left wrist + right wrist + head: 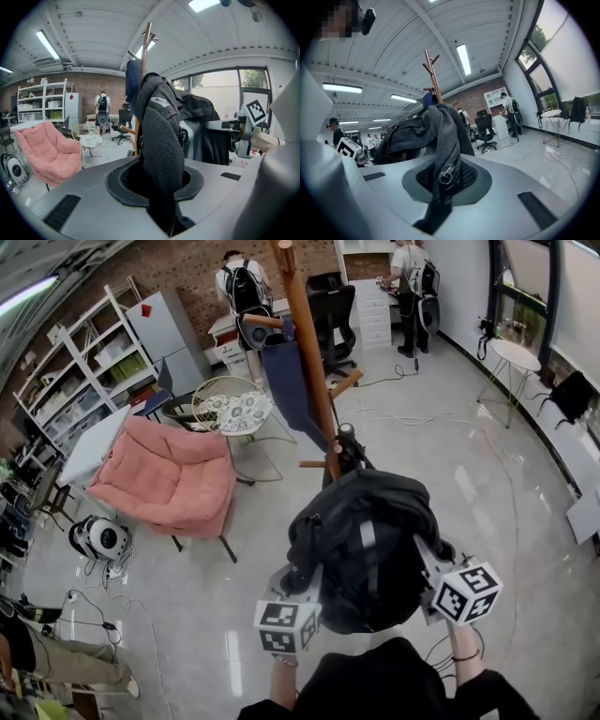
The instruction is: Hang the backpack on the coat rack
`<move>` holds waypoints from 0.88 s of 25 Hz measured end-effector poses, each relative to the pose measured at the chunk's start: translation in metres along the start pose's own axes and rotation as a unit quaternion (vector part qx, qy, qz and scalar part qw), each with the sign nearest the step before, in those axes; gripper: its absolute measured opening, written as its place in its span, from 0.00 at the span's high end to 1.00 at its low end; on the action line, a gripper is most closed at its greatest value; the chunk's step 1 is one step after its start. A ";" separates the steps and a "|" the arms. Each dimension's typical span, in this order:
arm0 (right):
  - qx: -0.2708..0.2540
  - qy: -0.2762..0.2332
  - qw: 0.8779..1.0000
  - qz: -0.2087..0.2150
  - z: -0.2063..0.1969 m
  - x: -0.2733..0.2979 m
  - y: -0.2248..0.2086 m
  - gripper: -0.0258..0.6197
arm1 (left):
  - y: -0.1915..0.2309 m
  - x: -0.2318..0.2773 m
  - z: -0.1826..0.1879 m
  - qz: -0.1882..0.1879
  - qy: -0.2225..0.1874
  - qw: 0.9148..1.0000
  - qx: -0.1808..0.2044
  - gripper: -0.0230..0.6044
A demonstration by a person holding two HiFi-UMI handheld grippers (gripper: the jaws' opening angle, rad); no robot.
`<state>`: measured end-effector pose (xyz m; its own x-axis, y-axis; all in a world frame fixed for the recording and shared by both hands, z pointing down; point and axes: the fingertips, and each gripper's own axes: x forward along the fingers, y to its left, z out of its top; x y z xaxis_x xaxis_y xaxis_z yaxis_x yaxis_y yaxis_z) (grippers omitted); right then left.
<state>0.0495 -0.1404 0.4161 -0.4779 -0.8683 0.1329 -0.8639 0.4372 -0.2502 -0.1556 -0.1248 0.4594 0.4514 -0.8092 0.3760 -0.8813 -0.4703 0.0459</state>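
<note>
Left claw (pixel 161 208) pinches backpack (pixel 366 540) by black mesh strap (pixel 161 136)

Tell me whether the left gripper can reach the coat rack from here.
Probably yes: the coat rack stands just ahead, and nothing but the backpack, whose strap the left gripper clamps, lies between. A blue cloth hangs on one peg.

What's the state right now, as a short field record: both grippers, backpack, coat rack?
left gripper: jaws shut on padded mesh strap
right gripper: jaws shut on strap with metal ring
backpack: black, held up between both grippers, not yet on the rack
coat rack: wooden, upright, just beyond the backpack; blue garment hangs on it
nearby: pink chair left of the rack in the head view
</note>
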 end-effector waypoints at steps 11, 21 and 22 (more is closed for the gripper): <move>0.005 0.023 1.000 0.019 -0.002 0.043 -0.031 0.91 | 0.015 0.044 0.001 0.018 0.020 0.999 -0.018 0.81; 0.008 0.061 0.996 0.059 -0.006 0.073 -0.057 0.91 | 0.020 0.076 0.001 0.053 0.049 0.997 -0.040 0.81; 0.007 0.065 0.996 0.065 -0.007 0.075 -0.059 0.91 | 0.020 0.078 -0.001 0.058 0.051 0.996 -0.043 0.81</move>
<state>0.0634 -0.2298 0.4475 -0.6035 -0.7664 0.2201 -0.7909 0.5404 -0.2872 -0.1385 -0.1972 0.4903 0.3338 -0.8137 0.4759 -0.9371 -0.3413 0.0738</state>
